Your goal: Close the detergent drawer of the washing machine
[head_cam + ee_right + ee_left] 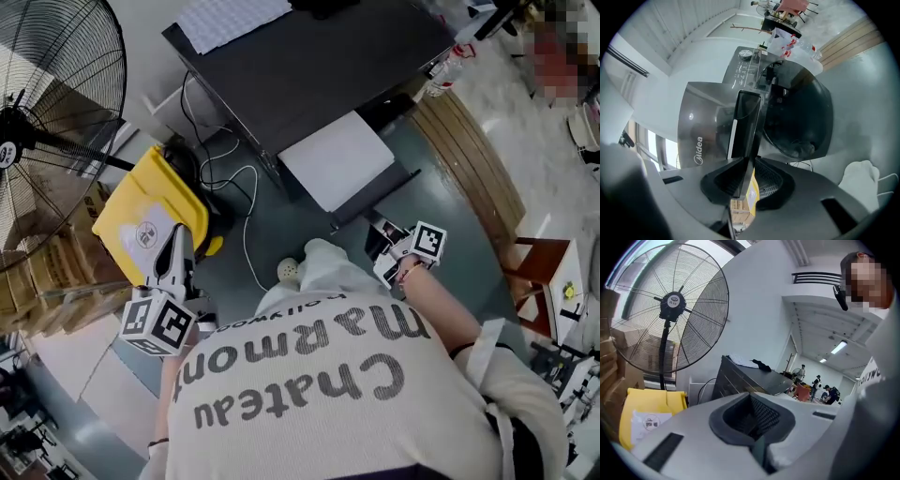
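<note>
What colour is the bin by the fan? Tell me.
The bin is yellow; head view shows it best.

Head view looks steeply down — fan point(19, 131) shared with left tool view; right faces washing machine point(708, 126) close.

The brand "Midea" stands in pale letters on the dark front panel of the washing machine point(701, 136), seen turned on its side in my right gripper view. The small print by the knob on its control panel point(740, 70) is too fine to read. On the back of my shirt point(375, 412), upside down in the head view, large dark letters read "Chateau Marmont", with a smaller line above them that looks like "Hollywood". The white label point(145, 236) on the yellow bin point(127, 202) carries a round symbol I cannot make out. The badge on the fan hub point(672, 300) is unreadable.
</note>
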Tool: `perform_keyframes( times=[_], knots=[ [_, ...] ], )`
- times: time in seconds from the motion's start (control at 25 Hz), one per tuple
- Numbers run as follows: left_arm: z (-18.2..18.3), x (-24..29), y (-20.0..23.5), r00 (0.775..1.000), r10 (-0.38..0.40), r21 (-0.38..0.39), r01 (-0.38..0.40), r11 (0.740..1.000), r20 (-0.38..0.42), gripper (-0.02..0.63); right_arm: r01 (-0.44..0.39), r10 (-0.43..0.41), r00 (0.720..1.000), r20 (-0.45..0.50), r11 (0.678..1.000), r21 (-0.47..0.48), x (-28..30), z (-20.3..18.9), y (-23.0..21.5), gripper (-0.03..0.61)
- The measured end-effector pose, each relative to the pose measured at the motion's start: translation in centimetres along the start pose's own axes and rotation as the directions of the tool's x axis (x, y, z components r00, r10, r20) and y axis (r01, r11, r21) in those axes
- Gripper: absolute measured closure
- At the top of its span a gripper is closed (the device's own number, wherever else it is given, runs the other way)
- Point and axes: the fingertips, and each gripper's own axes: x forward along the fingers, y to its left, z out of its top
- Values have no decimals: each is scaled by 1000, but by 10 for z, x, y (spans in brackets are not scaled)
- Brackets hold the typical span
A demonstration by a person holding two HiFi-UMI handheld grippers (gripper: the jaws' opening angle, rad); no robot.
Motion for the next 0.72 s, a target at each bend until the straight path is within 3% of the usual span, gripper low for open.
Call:
perform_keyframes(
  times=[0.28,0.72],
  knots=[
    [6,0,7,998,68,-23,-67,997,19,606,7,-8,997,-75,1000,-15,8,3,-5,492],
    [8,3,-4,996,82,-16,-81,997,33,606,-17,20,992,-124,1000,26,14,1,-3,497]
  ],
)
